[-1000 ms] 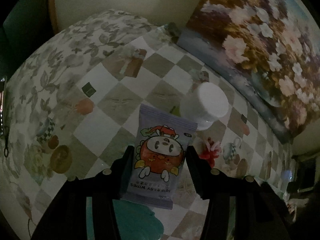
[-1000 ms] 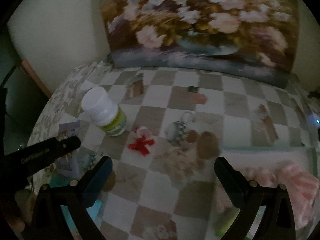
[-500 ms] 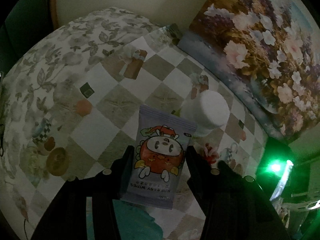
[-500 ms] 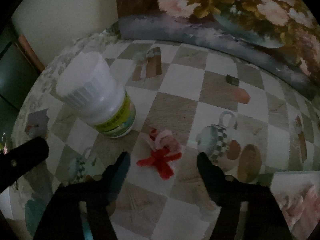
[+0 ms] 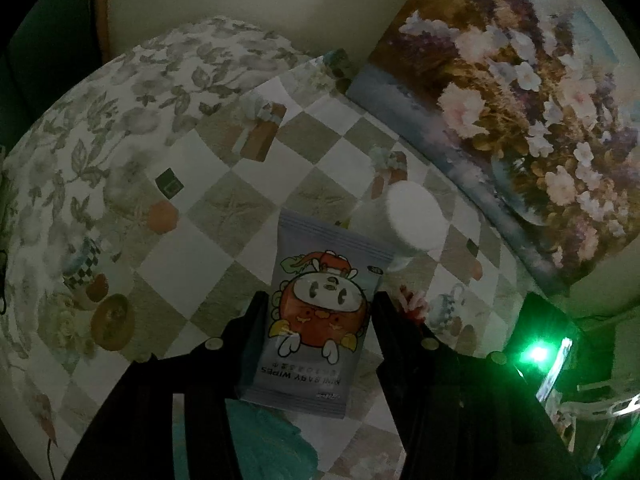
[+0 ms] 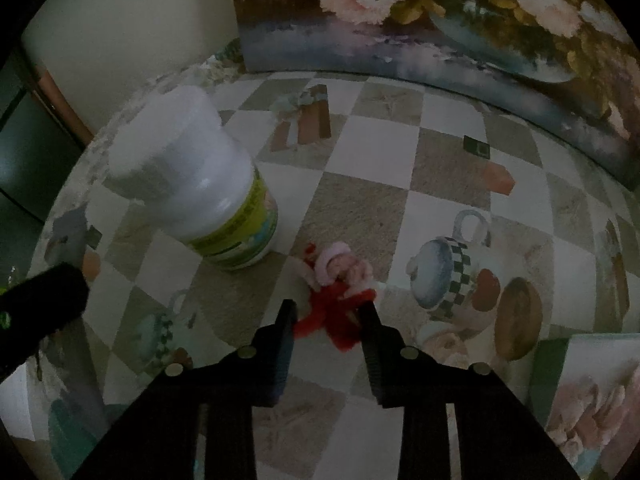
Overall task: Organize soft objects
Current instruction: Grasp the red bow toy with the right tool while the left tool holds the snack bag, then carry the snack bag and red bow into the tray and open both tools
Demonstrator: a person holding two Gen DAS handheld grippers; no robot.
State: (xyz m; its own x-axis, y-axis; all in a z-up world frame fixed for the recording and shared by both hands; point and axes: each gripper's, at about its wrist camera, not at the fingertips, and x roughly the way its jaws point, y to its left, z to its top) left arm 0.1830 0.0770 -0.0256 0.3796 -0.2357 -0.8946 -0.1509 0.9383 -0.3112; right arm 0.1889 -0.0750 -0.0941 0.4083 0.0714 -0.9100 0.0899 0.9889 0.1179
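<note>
The bench (image 6: 380,148) under your grippers carries a checked cloth printed with jugs and flowers. A flower painting (image 6: 460,20) leans against the wall along its far edge. A white pill bottle (image 6: 200,184) with a green label stands upright on the cloth.

Your left gripper (image 5: 318,300) is closed on a pack of baby wipes (image 5: 320,312); both fingers (image 5: 250,336) press its long sides, and the pack is raised above the cloth. In the left wrist view the bottle sits just beyond the pack's far right corner. Whether they touch cannot be told.

Your right gripper (image 6: 328,312) is narrowed around a small doll (image 6: 336,296) with a pink hat and red body. The doll lies on the cloth just right of the bottle's base. The right finger (image 6: 370,332) meets the red fabric. The left finger appears at its edge; firm contact cannot be confirmed in this dim light.
</note>
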